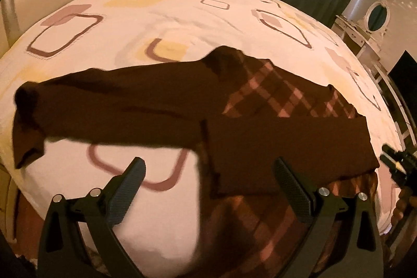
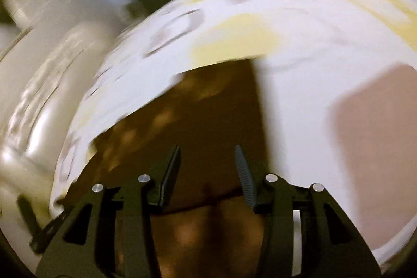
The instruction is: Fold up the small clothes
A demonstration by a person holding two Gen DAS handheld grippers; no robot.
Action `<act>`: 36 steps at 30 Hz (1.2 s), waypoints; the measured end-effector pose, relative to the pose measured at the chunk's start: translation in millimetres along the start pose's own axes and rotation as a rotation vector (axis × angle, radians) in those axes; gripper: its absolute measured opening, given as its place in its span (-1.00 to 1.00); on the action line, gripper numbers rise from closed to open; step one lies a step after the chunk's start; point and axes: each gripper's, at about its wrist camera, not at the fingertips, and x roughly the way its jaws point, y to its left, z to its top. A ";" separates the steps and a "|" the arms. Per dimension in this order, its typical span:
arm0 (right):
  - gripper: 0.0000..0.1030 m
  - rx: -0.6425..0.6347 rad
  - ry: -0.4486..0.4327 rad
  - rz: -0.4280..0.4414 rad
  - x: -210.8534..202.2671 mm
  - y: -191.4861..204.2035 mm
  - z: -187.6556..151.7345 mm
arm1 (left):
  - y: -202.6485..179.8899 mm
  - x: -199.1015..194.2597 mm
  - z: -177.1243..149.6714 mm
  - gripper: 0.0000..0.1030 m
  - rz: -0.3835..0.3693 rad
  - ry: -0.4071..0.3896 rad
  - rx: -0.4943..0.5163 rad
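The brown plaid garment (image 1: 260, 106) lies on the patterned bedsheet (image 1: 156, 17), near the bed's close edge, one sleeve (image 1: 91, 106) stretched toward nine o'clock, the other folded across the body (image 1: 286, 147).

Left gripper (image 1: 208, 173): jaws wide apart, empty, poised over the hem.

Right gripper (image 2: 207, 168): jaws partly apart, nothing between them, above the cloth.

Risk, as judged: the folded sleeve lies loose; a careless pass could drag it open. The stretched sleeve's cuff is bunched at nine o'clock and may fold crooked.

The left view shows the whole garment and the right gripper at three o'clock; the right view, heavily blurred, shows only one corner.
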 end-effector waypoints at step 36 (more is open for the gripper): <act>-0.19 0.162 0.068 0.108 81.0 -65.0 80.8 | -28.7 60.7 -10.5 0.90 0.060 0.062 0.052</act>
